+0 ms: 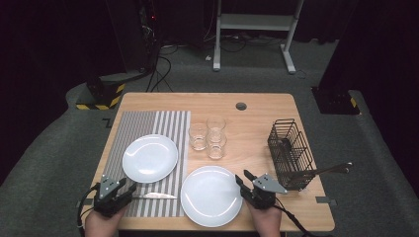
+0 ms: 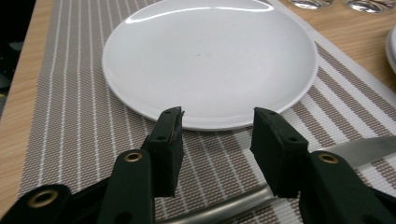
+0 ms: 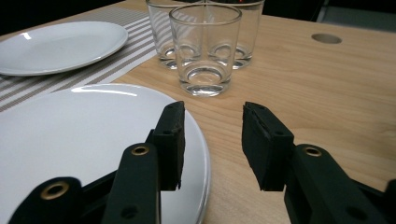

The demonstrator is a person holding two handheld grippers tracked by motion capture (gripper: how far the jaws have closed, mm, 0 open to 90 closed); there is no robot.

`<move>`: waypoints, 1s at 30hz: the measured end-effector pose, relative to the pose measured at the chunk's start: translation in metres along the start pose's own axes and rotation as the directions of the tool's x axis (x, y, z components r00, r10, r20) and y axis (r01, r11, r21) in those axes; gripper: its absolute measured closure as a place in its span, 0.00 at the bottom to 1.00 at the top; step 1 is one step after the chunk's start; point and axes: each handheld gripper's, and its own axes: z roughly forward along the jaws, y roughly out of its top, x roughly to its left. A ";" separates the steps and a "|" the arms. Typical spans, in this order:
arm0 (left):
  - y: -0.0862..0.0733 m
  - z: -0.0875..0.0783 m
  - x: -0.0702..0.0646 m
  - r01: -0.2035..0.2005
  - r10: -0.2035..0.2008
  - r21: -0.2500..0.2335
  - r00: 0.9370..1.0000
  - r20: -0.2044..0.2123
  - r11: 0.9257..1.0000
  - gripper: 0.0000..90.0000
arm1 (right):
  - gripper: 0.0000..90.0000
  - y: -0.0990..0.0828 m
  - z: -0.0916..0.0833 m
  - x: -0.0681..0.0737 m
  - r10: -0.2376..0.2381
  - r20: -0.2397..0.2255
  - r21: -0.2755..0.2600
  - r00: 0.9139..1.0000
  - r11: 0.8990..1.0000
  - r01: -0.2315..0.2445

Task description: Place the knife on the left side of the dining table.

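Note:
A table knife (image 1: 155, 195) lies on the striped placemat (image 1: 148, 123), just in front of a white plate (image 1: 149, 157). My left gripper (image 1: 129, 190) sits at the knife's handle end, open. In the left gripper view the handle (image 2: 224, 210) runs under the spread jaws, untouched by the pads, and the plate (image 2: 210, 56) lies just beyond my left gripper (image 2: 217, 119). My right gripper (image 1: 243, 178) stands open at the right rim of a second white plate (image 1: 211, 195) near the front edge. In the right gripper view my right gripper (image 3: 212, 112) has one jaw over that plate's rim (image 3: 196, 135), gripping nothing.
Three clear glasses (image 1: 207, 136) stand grouped mid-table, just beyond the near plate. A black wire basket (image 1: 290, 153) sits at the right, with metal utensil handles (image 1: 336, 169) sticking out past the table's right edge. A round cable hole (image 1: 241, 106) is at the back.

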 end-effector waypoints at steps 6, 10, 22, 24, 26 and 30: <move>0.005 0.010 -0.012 -0.021 0.021 0.010 0.999 0.040 1.000 0.58 | 0.66 0.002 -0.001 0.001 -0.016 -0.008 -0.009 1.000 1.000 0.016; 0.010 0.018 -0.021 -0.032 0.032 0.003 0.997 0.071 0.999 0.58 | 0.63 0.004 -0.001 0.002 -0.018 0.011 -0.010 1.000 1.000 0.018; 0.012 0.043 -0.036 -0.044 0.042 0.016 0.991 0.126 0.999 0.58 | 0.56 0.010 -0.006 0.006 -0.044 0.073 -0.036 0.996 0.998 0.047; 0.009 0.045 -0.036 -0.035 0.034 0.005 0.990 0.139 0.999 0.58 | 0.56 0.011 -0.008 0.006 -0.044 0.078 -0.048 0.996 0.998 0.047; 0.007 0.047 -0.036 -0.038 0.039 -0.009 0.988 0.149 0.999 0.56 | 0.57 0.011 -0.009 0.007 -0.046 0.076 -0.052 0.996 0.997 0.050; 0.006 0.046 -0.034 -0.034 0.038 -0.027 0.986 0.160 0.999 0.55 | 0.58 0.014 -0.009 0.009 -0.048 0.072 -0.058 0.996 0.997 0.052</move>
